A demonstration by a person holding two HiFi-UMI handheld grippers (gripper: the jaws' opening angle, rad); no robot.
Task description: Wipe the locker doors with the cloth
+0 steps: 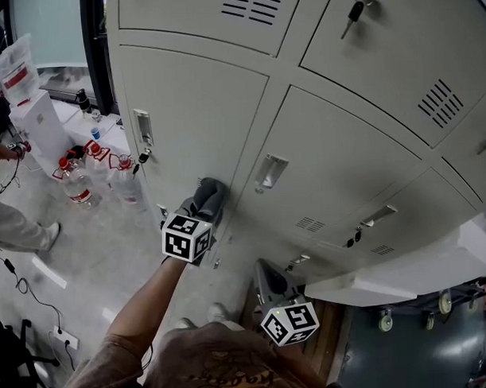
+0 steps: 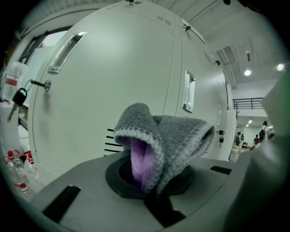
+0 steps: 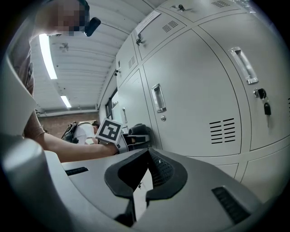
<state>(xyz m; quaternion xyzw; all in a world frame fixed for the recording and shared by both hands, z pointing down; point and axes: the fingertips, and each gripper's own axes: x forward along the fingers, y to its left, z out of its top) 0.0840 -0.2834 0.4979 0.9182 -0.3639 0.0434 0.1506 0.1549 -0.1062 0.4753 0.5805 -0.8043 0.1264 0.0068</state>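
My left gripper (image 1: pixel 202 211) is shut on a folded grey cloth (image 1: pixel 209 193) with a purple inner side (image 2: pixel 140 163). The cloth is held against the pale grey locker door (image 1: pixel 194 119), low down near its right edge. In the left gripper view the cloth (image 2: pixel 168 136) bulges out of the jaws with the door (image 2: pixel 113 90) right behind it. My right gripper (image 1: pixel 269 280) hangs lower, close to the bottom lockers. Its jaws stand together with nothing between them (image 3: pixel 146 159). The right gripper view also shows the left gripper (image 3: pixel 137 135) and its marker cube at the door.
Keys hang in several locks (image 1: pixel 143 158) (image 2: pixel 20 97). Recessed handles (image 1: pixel 270 171) and vent slots (image 3: pixel 222 131) sit in the doors. Water bottles (image 1: pixel 77 184) stand on the floor at left, beside a person's leg (image 1: pixel 17 227). A white ledge (image 1: pixel 405 273) juts out lower right.
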